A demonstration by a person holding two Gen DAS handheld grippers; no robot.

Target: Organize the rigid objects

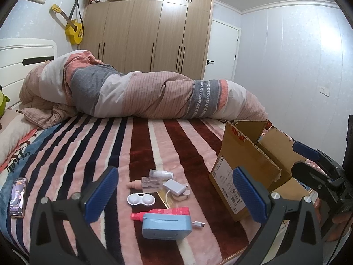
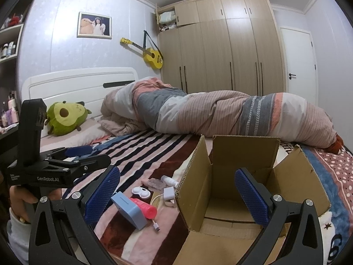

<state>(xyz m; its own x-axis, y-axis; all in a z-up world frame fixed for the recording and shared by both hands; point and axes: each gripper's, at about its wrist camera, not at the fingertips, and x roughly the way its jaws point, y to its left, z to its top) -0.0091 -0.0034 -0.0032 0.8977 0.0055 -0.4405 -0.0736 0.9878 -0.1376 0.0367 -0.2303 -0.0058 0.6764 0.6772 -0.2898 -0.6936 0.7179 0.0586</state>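
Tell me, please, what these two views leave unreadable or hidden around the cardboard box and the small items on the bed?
- Cardboard box interior: left wrist view, hidden by its near wall.
- Box floor front: right wrist view, partly behind the right gripper.
- Shipping label text: too small.
- Red tube: partly behind the blue case.
- Phone screen: too small, distorted.

left wrist: low over bed [image 1: 154,137] | right wrist: over box [image 2: 220,198]

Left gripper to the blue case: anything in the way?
Nothing visible. The left gripper is open and empty, and the blue case lies on the blanket ahead of it, with a red tube against its far side.
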